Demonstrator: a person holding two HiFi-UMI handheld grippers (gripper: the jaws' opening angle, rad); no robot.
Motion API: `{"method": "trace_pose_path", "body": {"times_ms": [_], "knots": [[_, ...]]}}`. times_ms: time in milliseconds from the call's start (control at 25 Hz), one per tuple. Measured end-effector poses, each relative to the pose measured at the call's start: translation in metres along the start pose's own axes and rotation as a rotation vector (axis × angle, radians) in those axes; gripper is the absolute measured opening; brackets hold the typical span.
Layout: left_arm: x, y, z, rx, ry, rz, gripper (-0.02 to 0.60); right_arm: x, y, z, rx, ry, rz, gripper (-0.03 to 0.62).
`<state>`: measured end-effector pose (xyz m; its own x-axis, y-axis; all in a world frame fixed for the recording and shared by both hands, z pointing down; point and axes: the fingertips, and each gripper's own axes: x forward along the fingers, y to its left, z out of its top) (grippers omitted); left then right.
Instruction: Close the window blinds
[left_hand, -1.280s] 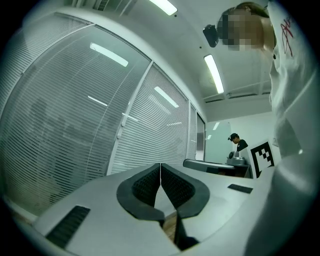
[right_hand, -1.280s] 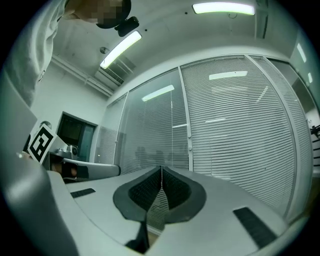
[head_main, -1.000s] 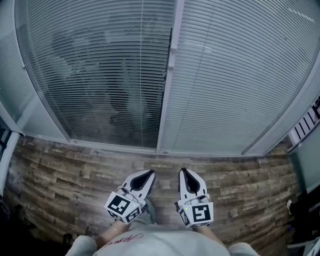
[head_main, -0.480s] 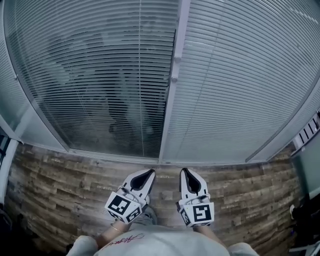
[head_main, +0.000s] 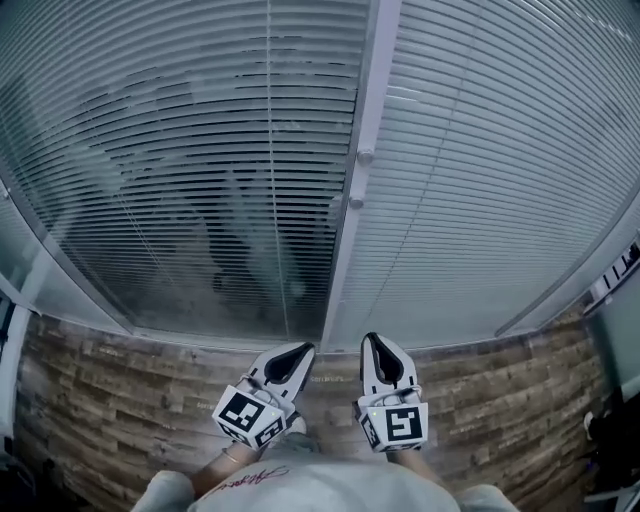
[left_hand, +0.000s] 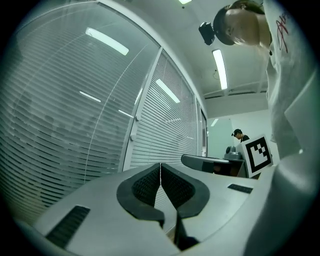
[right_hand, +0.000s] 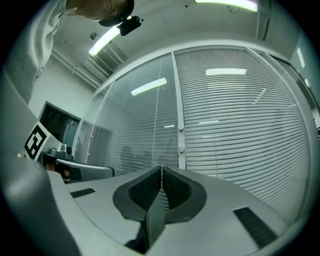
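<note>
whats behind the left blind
Through the open slats of the left blind only dim dark shapes show, perhaps reflections, too vague to name; the slats cover the rest. The right blind is turned shut and hides everything behind it.

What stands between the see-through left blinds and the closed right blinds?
A pale upright frame post with two round knobs on it separates the left blinds from the right blinds, as the head view shows.

My pictures bend round at the edges. Long ceiling lights shine above me; the blinds look dim, maybe smudgy
</note>
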<state>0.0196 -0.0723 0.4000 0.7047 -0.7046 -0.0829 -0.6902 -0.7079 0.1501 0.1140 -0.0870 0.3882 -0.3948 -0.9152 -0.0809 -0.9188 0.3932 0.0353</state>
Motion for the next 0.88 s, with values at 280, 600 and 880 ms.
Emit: {"method": "trace_pose_path", "body": {"times_ms": [280,600,880], "knots": [[0.030,0.045,0.014,-0.001,-0.001,-0.026,0.018,0.057,-0.012,0.006,-0.029,-0.007,-0.032,0.020],[0.041,0.086,0.010,-0.001,-0.001,-0.048,0.018,0.121,-0.032,0.036,-0.074,-0.081,-0.085,0.021],[0.045,0.087,0.013,-0.019,0.003,-0.075,0.018,0.157,-0.054,0.104,-0.080,-0.188,-0.127,0.023]]}}
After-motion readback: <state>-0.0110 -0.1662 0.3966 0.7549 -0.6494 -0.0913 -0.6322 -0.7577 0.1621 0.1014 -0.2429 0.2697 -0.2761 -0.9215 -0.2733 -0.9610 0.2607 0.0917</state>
